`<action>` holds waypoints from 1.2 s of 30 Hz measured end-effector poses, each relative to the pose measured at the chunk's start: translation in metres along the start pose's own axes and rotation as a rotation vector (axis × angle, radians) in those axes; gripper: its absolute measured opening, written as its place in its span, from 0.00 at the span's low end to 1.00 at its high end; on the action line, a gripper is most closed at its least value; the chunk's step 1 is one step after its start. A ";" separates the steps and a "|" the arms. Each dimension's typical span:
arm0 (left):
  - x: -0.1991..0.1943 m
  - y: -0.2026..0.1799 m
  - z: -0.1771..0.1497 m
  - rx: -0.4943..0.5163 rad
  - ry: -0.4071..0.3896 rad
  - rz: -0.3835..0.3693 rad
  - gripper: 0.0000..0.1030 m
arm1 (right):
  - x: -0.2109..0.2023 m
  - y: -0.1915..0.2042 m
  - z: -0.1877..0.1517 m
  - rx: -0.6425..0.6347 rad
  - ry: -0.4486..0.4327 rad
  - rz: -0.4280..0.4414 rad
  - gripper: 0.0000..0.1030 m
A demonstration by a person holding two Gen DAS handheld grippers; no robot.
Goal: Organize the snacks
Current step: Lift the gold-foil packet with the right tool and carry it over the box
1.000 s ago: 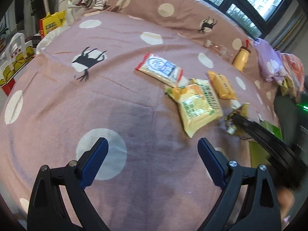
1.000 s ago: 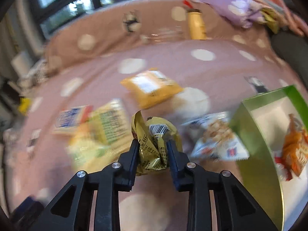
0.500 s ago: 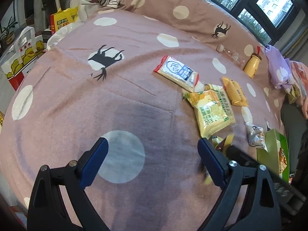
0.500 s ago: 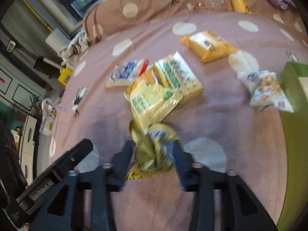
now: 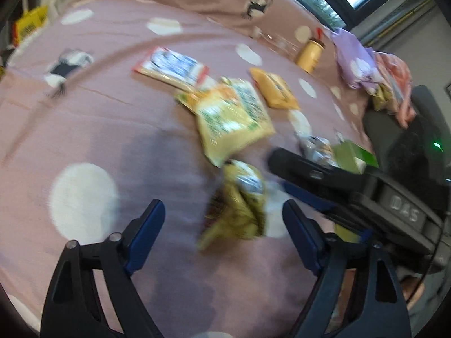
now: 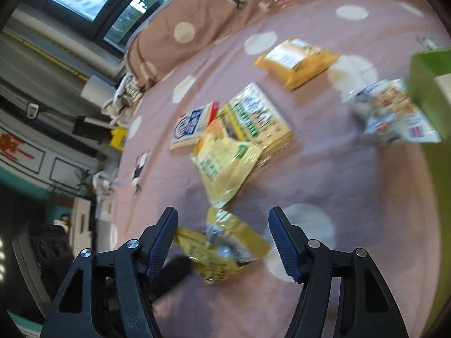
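Pink spotted bedding covers the bed (image 5: 84, 129) that carries everything. Nearest, the left gripper (image 5: 222, 219) has its jaws apart and closing around a crumpled gold snack packet (image 5: 239, 202), though no pad presses on it yet. In the right wrist view the same gold snack packet (image 6: 225, 245) sits between the right gripper (image 6: 222, 239) jaws, which stand released with clear gaps on both sides. Whether the packet rests on the bedding or hangs just off it is blurred.

Just beyond lies a yellow-green bag (image 6: 222, 160) overlapping a second green-printed bag (image 6: 256, 118), with a blue and white packet (image 5: 169, 67) and an orange packet (image 6: 296, 59) farther back. A pale biscuit bag (image 6: 391, 112) touches the green box (image 6: 428, 84) at the right edge.

The risk, as I judge it, is a poor hand-over: the creased foil could slide out of a pinch on one loose corner, and the two grippers are crowded enough to knock each other.
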State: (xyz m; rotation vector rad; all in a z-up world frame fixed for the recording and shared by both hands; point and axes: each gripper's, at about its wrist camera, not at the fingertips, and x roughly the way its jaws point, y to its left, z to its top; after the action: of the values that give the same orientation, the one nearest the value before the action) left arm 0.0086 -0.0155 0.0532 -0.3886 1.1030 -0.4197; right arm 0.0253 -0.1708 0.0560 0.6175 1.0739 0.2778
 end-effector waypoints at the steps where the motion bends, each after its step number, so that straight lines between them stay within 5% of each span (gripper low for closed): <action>1: 0.003 -0.002 -0.001 -0.004 0.014 -0.027 0.71 | 0.004 0.000 0.000 0.004 0.013 0.001 0.66; 7: 0.020 -0.015 -0.008 0.033 0.062 0.019 0.51 | 0.021 -0.004 -0.001 0.014 0.073 0.005 0.66; 15: 0.026 -0.026 -0.013 0.084 0.056 0.025 0.42 | 0.022 -0.010 -0.007 0.015 0.112 0.031 0.61; 24: 0.028 -0.044 -0.018 0.113 0.033 0.009 0.39 | -0.011 -0.009 -0.013 -0.040 0.026 -0.011 0.54; 36: 0.013 -0.106 -0.021 0.242 -0.129 -0.029 0.39 | -0.074 -0.012 -0.008 -0.077 -0.153 -0.060 0.55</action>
State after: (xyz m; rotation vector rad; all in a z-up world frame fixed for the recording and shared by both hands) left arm -0.0196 -0.1142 0.0878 -0.2153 0.9094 -0.5404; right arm -0.0171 -0.2151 0.1008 0.5282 0.9285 0.2151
